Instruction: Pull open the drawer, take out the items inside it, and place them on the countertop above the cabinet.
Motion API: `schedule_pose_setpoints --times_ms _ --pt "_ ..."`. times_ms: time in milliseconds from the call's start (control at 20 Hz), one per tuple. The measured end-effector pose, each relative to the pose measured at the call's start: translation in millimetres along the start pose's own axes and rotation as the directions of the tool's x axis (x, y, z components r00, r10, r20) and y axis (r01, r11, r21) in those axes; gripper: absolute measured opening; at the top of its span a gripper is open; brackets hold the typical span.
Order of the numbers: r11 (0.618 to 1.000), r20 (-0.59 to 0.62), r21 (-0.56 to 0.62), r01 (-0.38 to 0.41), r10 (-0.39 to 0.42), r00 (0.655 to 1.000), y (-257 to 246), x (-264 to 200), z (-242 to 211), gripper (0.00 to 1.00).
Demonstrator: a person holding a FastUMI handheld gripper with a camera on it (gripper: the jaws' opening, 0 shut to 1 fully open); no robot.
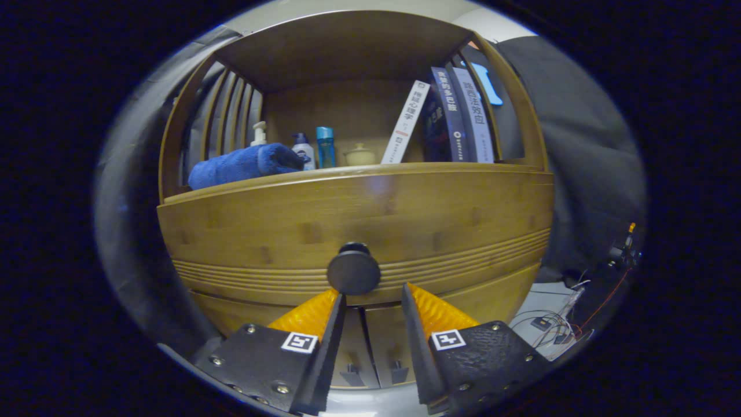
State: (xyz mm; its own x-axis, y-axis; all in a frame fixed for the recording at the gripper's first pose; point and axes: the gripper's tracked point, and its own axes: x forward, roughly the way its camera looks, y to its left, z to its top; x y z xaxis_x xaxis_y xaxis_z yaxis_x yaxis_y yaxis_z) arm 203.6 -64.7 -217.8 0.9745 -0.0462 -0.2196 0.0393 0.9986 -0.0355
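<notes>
Black cloth booth wall behind, and a bamboo cabinet (353,214) dead ahead of us with an open shelf on top. Gripper (373,292) is spread fairly wide, nothing held; the two orange-backed fingers (310,315) point up at the drawer front. Drawer (359,226) is shut, its one round dark knob (354,273) sitting just ahead of the fingertips, a bit toward the left finger, not yet between them and not touched as far as we can tell. Below the drawer, between the fingers, we see two lower cabinet doors (370,341) with small pulls. Countertop (359,171) runs right above the drawer, beyond the knob. On it, counted: one rolled blue towel (243,165) up and left of the fingers, one white pump bottle (259,134) behind it, one small white bottle with a dark cap (303,152), one blue bottle (325,147), one small lidded ceramic pot (360,155), and four books (457,116) up and right, the white one leaning against the other three. Loose wires (556,324) lie on the floor off to the right of the right finger.
</notes>
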Motion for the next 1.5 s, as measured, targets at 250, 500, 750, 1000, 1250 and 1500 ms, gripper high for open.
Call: schedule_pose_setpoints --times_ms 250,500,750,1000,1250,1500 --pt "0.999 0.030 0.039 0.012 -0.013 0.999 -1 13 33 0.57" --pt "1.000 0.007 -0.013 0.016 -0.015 1.000 4 19 33 0.40" --pt "1.000 0.040 0.023 0.002 -0.003 0.999 6 21 30 0.39" --pt "0.999 -0.029 -0.052 -0.012 0.011 1.000 3 14 29 0.30" --pt "0.997 -0.027 -0.067 0.028 -0.030 0.999 0 -15 25 0.31" --pt "0.997 -0.018 -0.072 0.018 -0.019 1.000 -5 -64 19 0.31"
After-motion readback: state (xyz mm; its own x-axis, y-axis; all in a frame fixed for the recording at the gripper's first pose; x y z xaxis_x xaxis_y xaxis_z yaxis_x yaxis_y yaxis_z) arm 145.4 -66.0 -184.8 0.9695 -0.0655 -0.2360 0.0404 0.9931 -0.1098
